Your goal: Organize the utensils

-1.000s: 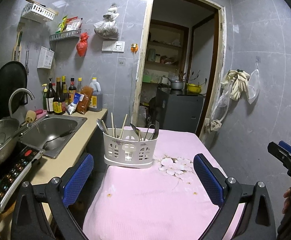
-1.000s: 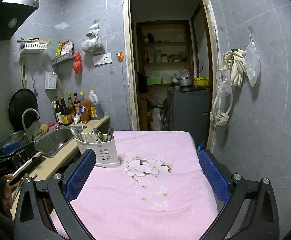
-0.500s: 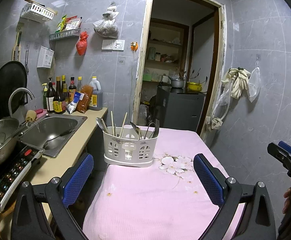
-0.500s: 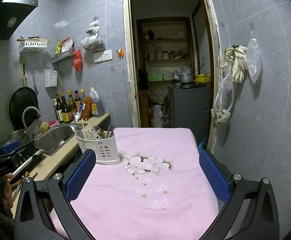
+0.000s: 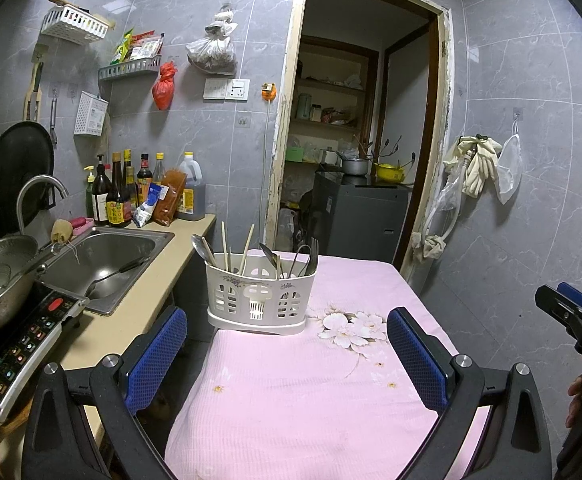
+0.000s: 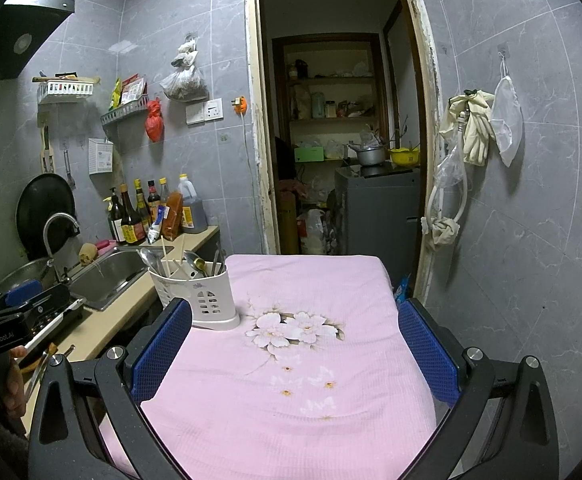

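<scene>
- Left wrist view: the white utensil caddy (image 5: pixel 261 294) stands at the far left edge of the pink-clothed table (image 5: pixel 315 392), by the sink (image 5: pixel 103 264). Spoons, chopsticks and forks already stand upright inside it, likely sorted.
- The left gripper (image 5: pixel 287 354) hovers level above the cloth, jaws apart, empty.
- Right wrist view: the right gripper (image 6: pixel 295 350) is also spread wide and empty, over the near table, caddy (image 6: pixel 203 294) beside its left finger.

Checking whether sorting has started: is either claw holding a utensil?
No: the left claw and right claw both stand open and empty over the pink flowered tablecloth.
</scene>
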`<state>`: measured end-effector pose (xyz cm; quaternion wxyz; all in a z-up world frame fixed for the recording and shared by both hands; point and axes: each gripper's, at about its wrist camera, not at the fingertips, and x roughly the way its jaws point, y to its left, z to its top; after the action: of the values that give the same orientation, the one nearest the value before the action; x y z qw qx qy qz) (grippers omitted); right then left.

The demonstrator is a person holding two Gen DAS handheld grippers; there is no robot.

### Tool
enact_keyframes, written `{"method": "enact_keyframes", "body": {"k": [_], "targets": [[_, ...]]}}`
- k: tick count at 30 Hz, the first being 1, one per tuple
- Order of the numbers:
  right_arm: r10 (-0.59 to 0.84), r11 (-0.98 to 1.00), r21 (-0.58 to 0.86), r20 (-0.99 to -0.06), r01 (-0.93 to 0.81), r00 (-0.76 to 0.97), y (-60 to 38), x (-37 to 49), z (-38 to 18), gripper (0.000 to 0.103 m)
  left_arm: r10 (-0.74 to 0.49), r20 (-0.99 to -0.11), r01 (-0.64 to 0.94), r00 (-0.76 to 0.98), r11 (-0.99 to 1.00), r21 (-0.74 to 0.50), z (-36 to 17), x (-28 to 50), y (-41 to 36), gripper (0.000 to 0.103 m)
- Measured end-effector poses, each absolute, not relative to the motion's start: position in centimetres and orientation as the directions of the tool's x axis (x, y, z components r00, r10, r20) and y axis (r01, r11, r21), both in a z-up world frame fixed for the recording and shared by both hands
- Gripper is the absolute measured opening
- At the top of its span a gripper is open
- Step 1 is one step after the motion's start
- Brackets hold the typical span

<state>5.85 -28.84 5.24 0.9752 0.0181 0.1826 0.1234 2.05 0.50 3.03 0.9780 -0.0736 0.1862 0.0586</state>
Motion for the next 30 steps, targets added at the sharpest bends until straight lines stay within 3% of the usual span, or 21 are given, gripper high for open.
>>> {"method": "enact_keyframes", "body": {"k": [30], "targets": [[0.247,0.969,0.081,-0.357,-0.233,0.901,-28.79,5.96,5.4,0.101,0.079,-0.379,-0.134,0.922,0.984,-0.121,2.77,2.18,0.62,0.101]]}}
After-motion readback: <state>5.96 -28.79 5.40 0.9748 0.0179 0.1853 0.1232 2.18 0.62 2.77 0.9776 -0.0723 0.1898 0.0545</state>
